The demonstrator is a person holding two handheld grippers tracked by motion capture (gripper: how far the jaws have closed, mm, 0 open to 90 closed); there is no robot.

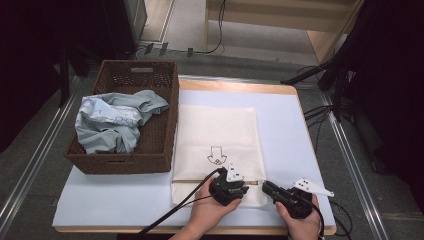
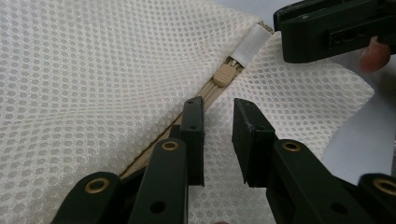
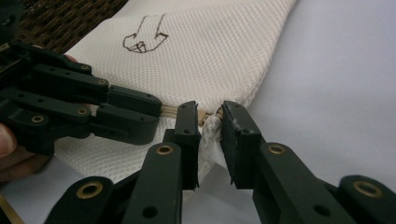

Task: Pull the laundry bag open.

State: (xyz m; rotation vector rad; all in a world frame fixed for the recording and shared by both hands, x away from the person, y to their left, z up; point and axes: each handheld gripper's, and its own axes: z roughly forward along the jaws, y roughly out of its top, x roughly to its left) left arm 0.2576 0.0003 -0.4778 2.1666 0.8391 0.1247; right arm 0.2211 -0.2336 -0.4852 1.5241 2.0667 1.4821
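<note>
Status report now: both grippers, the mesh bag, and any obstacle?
Left gripper open over zipper. Right gripper shut on mesh bag edge. Nothing in the way.

black fingers (image 2: 252, 140), brass rivets; black cables

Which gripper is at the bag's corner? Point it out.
The right gripper: mesh of the bag bunches between its jaws at the corner. The left gripper sits farther in along the zipper.
</note>
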